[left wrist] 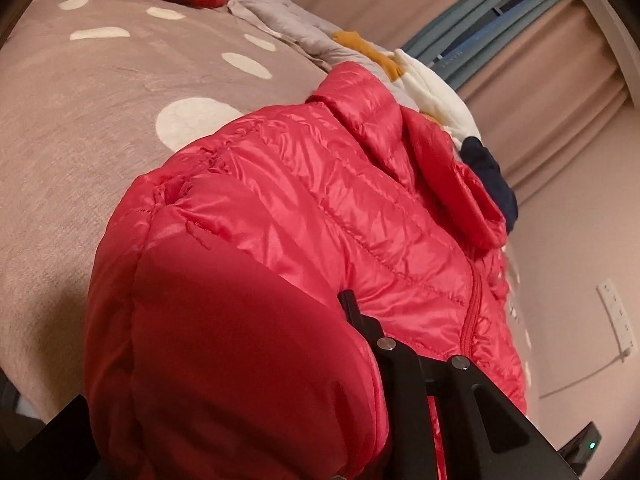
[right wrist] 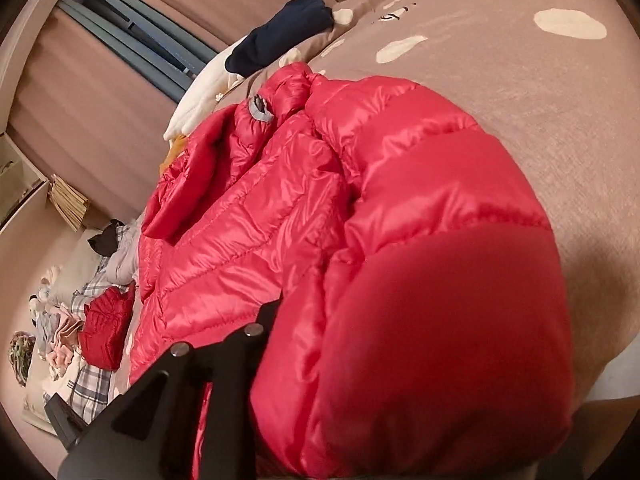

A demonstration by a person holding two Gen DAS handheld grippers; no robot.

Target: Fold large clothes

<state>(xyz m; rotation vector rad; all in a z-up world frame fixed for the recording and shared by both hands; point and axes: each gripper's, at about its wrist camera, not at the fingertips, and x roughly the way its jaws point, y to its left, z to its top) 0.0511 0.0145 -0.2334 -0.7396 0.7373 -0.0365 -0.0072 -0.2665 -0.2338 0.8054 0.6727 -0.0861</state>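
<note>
We saw the red puffy jacket [left wrist: 304, 208] on the spotted bed [left wrist: 80, 128]. It covered our left tool [left wrist: 360, 344] at 6 o'clock and our right tool [right wrist: 256, 344]. We could not tell how open they were.

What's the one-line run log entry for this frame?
stage: mid-fold | item: red puffer jacket on spotted bedspread | left gripper: fabric draped over it, grip unclear | right gripper: same | zipper: closed

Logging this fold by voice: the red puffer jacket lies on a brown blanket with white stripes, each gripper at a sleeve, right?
Not stripes. The left wrist view shows the brown blanket bearing white spots. The red puffer jacket does lie on it, a sleeve draped over each gripper.
</note>
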